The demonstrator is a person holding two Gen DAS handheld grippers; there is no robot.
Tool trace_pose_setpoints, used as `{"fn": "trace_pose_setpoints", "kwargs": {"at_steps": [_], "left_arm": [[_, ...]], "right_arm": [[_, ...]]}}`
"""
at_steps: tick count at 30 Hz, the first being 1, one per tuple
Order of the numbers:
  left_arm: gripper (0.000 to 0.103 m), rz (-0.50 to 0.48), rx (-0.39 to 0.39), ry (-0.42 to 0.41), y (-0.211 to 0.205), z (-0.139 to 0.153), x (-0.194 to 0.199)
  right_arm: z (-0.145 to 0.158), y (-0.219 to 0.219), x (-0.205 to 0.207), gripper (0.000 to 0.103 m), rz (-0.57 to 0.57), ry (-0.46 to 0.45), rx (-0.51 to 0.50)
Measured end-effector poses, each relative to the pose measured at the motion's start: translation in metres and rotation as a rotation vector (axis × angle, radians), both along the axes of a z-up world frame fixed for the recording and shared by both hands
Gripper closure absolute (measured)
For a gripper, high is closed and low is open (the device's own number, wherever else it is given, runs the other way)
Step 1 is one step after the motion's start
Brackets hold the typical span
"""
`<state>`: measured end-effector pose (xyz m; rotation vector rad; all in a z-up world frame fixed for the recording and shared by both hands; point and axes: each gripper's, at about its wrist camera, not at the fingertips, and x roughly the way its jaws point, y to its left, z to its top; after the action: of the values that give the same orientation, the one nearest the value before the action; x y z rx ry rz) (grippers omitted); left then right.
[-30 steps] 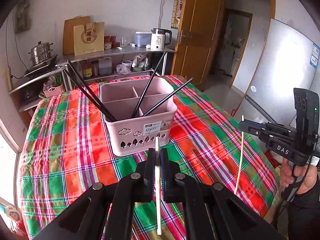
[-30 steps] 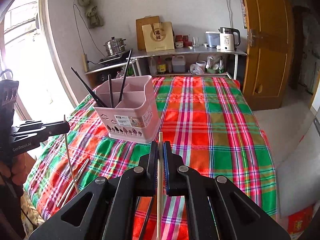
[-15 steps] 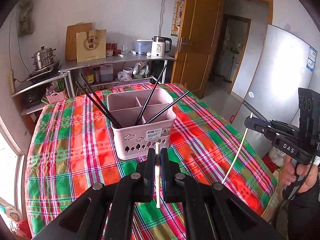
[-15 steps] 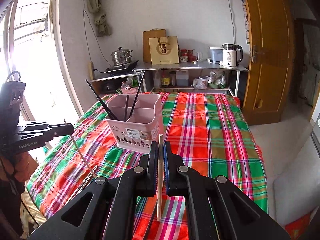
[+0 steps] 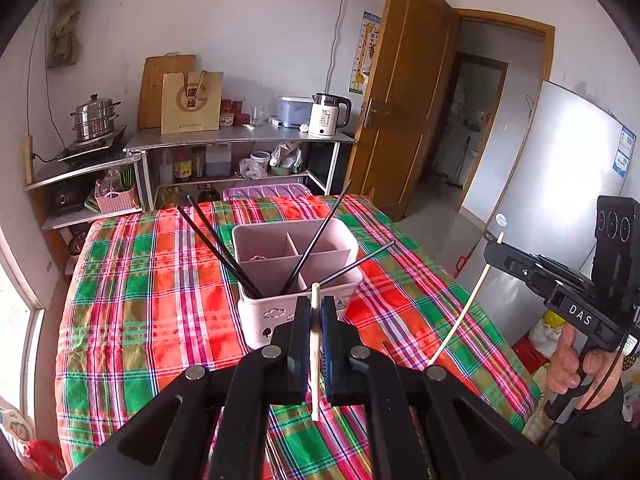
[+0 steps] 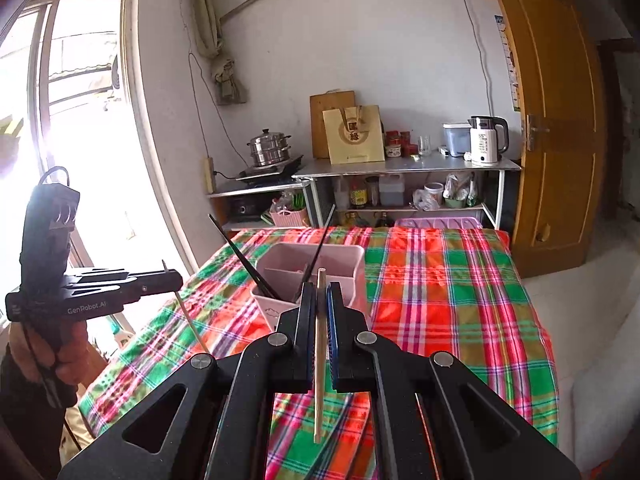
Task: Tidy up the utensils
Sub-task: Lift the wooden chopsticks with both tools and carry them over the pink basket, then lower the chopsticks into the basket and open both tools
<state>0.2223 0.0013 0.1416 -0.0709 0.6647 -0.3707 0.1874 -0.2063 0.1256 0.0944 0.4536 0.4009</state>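
Both my claws are clenched, each on one pale chopstick. The left claw pinches its chopstick upright, the lower end hanging free above the plaid cloth. The right claw grips the other chopstick the same way, tip clear of the surface. The pink caddy stands mid-surface directly ahead of both claws, with black chopsticks leaning out of its near compartments. In my judgement the step in hand is carrying the pale pair over the caddy for insertion. To do it well, I should bring each lower tip clear above the rim before moving forward, tilt each stick near vertical, pick a compartment with open room and steer around the leaning black sticks, since a knock could tip them out. I should let go only once the tip is well inside the walls, one claw at a time.
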Motion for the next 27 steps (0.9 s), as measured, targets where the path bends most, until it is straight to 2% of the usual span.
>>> {"fn": "trace_pose_setpoints", "kwargs": {"at_steps": [14,22,27], "left_arm": [[0.098,0.056,-0.065,-0.096,0.028,0.060,0.043],[0.098,0.067,-0.094,-0.123,0.038,0.071,0.072],[0.098,0.062,-0.117,-0.135,0.042,0.068,0.088]], "right_arm": [[0.048,0.028,0.052,0.098,0.045,-0.081,0.128],[0.055,0.038,0.086,0.098,0.041,-0.093,0.165],[0.052,0.038,0.104,0.098,0.020,-0.096,0.191]]}}
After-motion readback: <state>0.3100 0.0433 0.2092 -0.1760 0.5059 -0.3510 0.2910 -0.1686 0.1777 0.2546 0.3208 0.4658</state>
